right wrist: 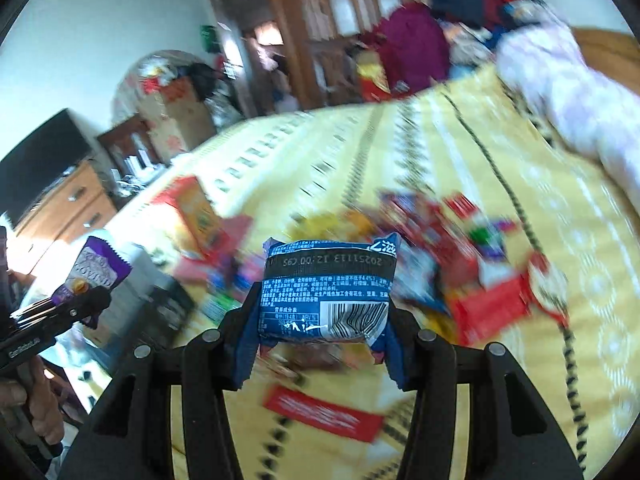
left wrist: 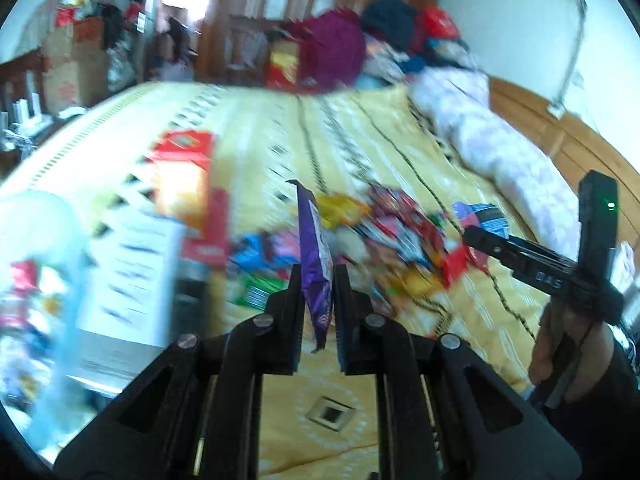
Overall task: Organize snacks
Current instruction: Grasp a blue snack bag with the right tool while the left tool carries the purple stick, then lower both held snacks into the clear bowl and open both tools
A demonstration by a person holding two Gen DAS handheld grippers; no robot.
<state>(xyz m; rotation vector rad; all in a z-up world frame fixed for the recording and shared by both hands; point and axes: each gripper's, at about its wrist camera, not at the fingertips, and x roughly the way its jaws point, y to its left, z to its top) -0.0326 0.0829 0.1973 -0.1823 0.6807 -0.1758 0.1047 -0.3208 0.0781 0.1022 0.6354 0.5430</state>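
Observation:
My left gripper (left wrist: 318, 276) is shut on a purple snack packet (left wrist: 314, 248), held edge-on and lifted above the bed. In the right wrist view the same packet (right wrist: 96, 264) sticks up from the left gripper (right wrist: 90, 300) at the left edge. My right gripper (right wrist: 324, 300) is shut on a blue snack packet (right wrist: 326, 288) with a barcode and printed date, its sides squeezed by the fingers. From the left wrist view that blue packet (left wrist: 488, 216) shows at the right gripper's (left wrist: 478, 236) tip. A pile of mixed snack packets (left wrist: 400, 240) (right wrist: 440, 240) lies on the yellow bedspread (left wrist: 360, 140) below both grippers.
A red and orange box (left wrist: 184, 176) and a white box (left wrist: 132, 272) stand left of the pile. A flat red packet (right wrist: 324, 412) lies close under the right gripper. A pink quilt roll (left wrist: 500, 144) lines the right side; clothes (left wrist: 340, 48) heap at the far end.

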